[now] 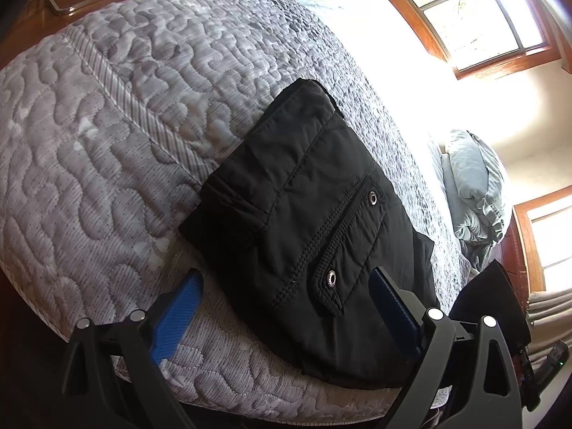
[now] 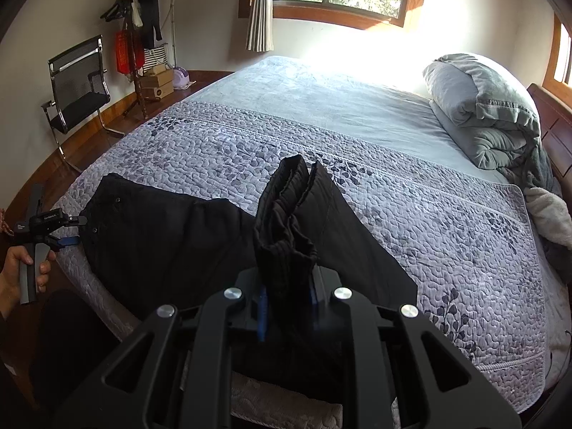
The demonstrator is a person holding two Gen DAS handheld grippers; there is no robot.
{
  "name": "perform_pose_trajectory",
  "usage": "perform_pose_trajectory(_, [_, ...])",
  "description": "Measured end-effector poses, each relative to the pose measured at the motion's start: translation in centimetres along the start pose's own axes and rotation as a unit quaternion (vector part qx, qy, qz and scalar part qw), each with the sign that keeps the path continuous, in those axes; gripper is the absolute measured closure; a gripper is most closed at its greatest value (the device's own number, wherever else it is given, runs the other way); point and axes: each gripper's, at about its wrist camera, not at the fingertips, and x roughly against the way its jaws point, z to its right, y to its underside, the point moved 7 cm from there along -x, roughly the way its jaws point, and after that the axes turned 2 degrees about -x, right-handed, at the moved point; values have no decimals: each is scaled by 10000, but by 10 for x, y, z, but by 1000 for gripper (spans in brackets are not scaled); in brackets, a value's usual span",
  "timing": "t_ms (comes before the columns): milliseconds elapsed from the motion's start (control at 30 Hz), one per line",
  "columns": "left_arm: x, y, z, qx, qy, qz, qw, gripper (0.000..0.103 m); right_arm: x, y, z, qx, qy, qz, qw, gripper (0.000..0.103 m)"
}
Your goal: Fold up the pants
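Black pants [image 1: 304,214] lie on the quilted bedspread [image 1: 89,143] near the bed's edge, a pocket flap with two metal snaps facing up. My left gripper [image 1: 282,307] hovers open over their near end, one blue pad [image 1: 178,318] above the quilt and the other above the cloth. In the right wrist view, my right gripper [image 2: 287,307] is shut on a bunched, doubled part of the pants [image 2: 286,214], which stands up above the bed. The rest of the pants [image 2: 153,236] lies flat to the left, where a hand [image 2: 21,268] holds the left gripper [image 2: 71,230] at their end.
A folded grey duvet [image 2: 482,107] sits at the head of the bed on the right, with a pale blanket [image 2: 547,218] below it. A mesh chair [image 2: 75,85], a coat rack [image 2: 136,35] and boxes [image 2: 157,82] stand on the wooden floor to the left.
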Motion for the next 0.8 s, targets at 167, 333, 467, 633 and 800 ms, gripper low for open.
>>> perform_pose_trajectory(167, [1,3,-5,52,49,-21,10000,9,-8,5,-9,158,71,-125,9998,87])
perform_pose_trajectory(333, [2,2,-9,48,85,-40,9999,9,-18,11,-19,334,156,-253,9990,87])
perform_pose_trajectory(467, [8,-2,-14,75,139,1,9999,9,-25,16,-26,448,199,-346,9982,87])
perform_pose_trajectory(633, [14,-6,-18,83,177,26,9998,9,-31,19,-33,545,220,-435,9973,87])
perform_pose_trajectory(800, [19,-8,-24,108,207,34,9997,9,-38,24,-38,657,284,-526,9961,87])
